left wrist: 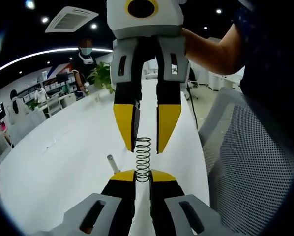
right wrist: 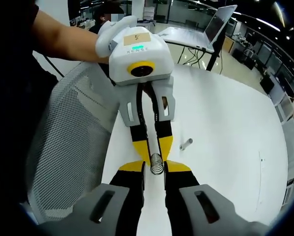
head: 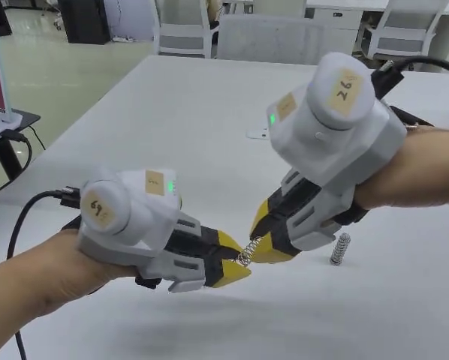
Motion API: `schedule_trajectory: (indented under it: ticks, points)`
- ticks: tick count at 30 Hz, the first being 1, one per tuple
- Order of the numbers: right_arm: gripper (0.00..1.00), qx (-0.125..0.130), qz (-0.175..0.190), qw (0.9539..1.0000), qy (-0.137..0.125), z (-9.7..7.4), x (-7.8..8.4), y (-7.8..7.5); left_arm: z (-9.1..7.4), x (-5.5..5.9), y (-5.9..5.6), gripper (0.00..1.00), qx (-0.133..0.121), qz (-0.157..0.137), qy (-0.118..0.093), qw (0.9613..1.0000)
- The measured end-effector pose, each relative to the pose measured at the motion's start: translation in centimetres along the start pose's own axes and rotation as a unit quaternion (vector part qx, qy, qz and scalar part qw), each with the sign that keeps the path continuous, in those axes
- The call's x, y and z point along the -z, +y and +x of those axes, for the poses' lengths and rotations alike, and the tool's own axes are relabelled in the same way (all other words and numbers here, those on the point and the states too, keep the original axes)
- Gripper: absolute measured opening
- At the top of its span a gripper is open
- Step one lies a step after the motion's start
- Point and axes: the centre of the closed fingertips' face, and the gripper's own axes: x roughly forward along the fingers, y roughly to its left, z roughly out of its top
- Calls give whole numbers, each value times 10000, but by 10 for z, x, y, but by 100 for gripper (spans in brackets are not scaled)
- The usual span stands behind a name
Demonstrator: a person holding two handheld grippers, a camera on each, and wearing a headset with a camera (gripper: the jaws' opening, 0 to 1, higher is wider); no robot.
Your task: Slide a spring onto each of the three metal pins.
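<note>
Pinching the spring: the left gripper (left wrist: 142, 175) has its yellow-tipped jaws clamped on the bottom coils of the spring (left wrist: 143, 157), which pokes straight out from the tips.
Left hand pose: low and close to the person in the head view, with the gripper lying nearly level just above the table (head: 172, 127) and its nose aimed right at its partner.
Spring's free end: up in the air, off the table, sitting in the gap between the other gripper's two tips.
Right gripper (head: 263, 244): jaws apart, one yellow tip on each side of that free end; I cannot tell whether either tip touches the coils.
Right hand pose: higher up, tilted down and to the left, meeting the left gripper nose to nose.
Second spring (head: 340, 249): standing upright on the table just beside the right gripper; it is too small to tell whether a pin is inside it.
Metal pin (right wrist: 186, 144): bare, on the white tabletop, near the meeting tips but apart from them.
Far end: chairs (head: 183, 30) beyond the table edge.
</note>
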Motion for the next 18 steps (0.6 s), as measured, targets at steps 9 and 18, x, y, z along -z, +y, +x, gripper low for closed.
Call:
schedule_trajectory:
  ticks: [9,18]
  points:
    - [11,-23,66,10000,-62,3,3,0,-3,-11,0,2,5,-110,-248,9996]
    - [9,-61,76,9999,-124,2,1,1,-3,-18,-3,2,56,-191,-403,9990]
